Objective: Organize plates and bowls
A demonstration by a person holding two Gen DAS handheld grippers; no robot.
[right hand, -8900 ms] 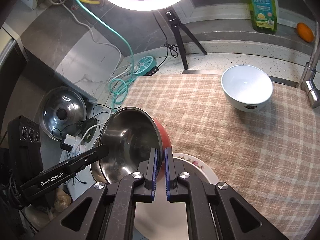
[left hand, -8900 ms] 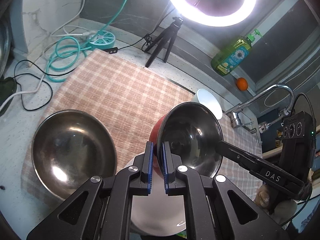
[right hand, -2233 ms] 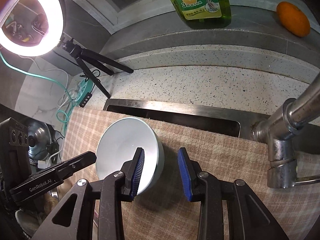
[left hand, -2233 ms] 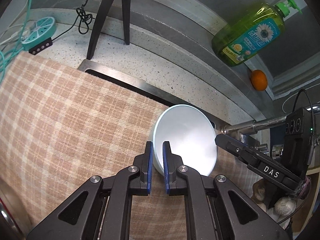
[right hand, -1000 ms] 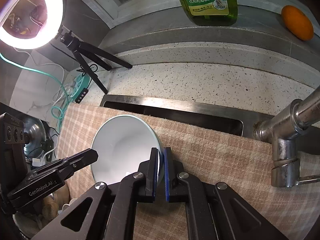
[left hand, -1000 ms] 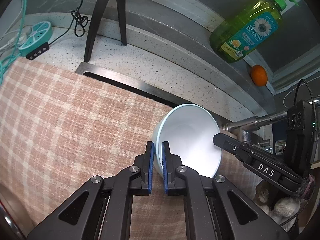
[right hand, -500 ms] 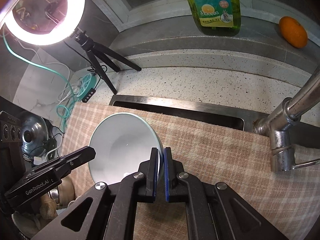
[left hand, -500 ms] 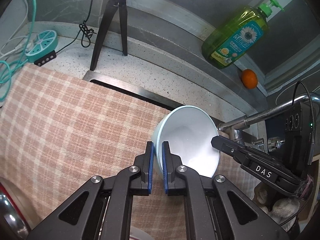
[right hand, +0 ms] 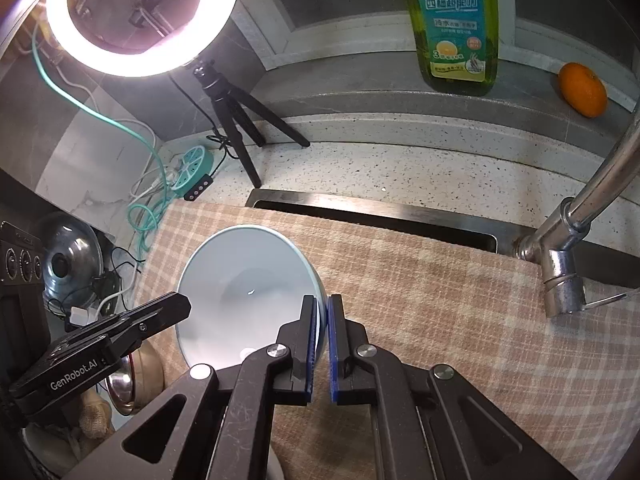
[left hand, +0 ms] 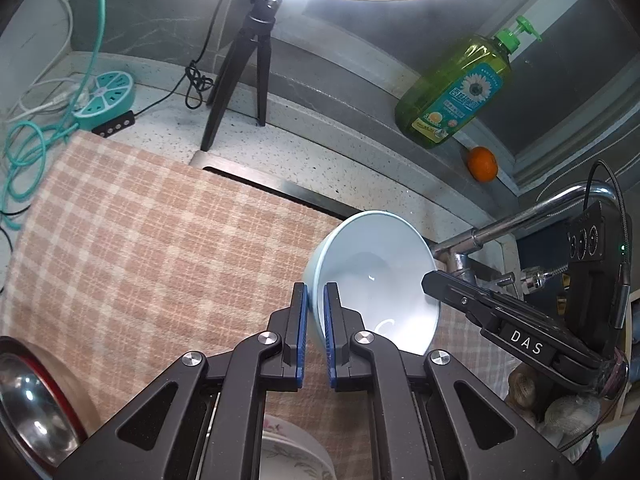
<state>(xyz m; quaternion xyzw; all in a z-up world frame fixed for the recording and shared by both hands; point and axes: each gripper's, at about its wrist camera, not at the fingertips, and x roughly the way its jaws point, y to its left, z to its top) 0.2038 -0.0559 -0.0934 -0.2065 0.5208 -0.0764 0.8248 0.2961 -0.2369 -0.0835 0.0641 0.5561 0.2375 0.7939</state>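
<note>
**Both grippers clamp the rim of the pale blue bowl above the checked cloth**

The left gripper point(left hand: 315, 300) has its blue-padded jaws nearly closed on the near-left rim of a pale blue ceramic bowl with a white inside point(left hand: 376, 276). The right gripper point(right hand: 321, 312) pinches the opposite rim of the same bowl point(right hand: 240, 280), its jaws likewise drawn in to the thickness of the wall. Held from two sides, the bowl sits tilted, its opening turned toward the left wrist camera, over a beige and pink checked cloth point(left hand: 152, 240) that covers the speckled countertop point(right hand: 400, 168) and part of the steel sink point(right hand: 360, 208). Whether the bowl's base touches the cloth cannot be told.

At the lower left of the left wrist view lies a red bowl with a shiny steel lining point(left hand: 36, 408), and a white plate with a floral rim point(left hand: 296, 456) shows beneath the gripper body. Behind the cloth stand a black tripod point(left hand: 248, 68) carrying a glowing ring light point(right hand: 136, 20), a green dish-soap bottle point(left hand: 456, 92), an orange fruit point(left hand: 483, 164) and a chrome tap point(right hand: 576, 232).
</note>
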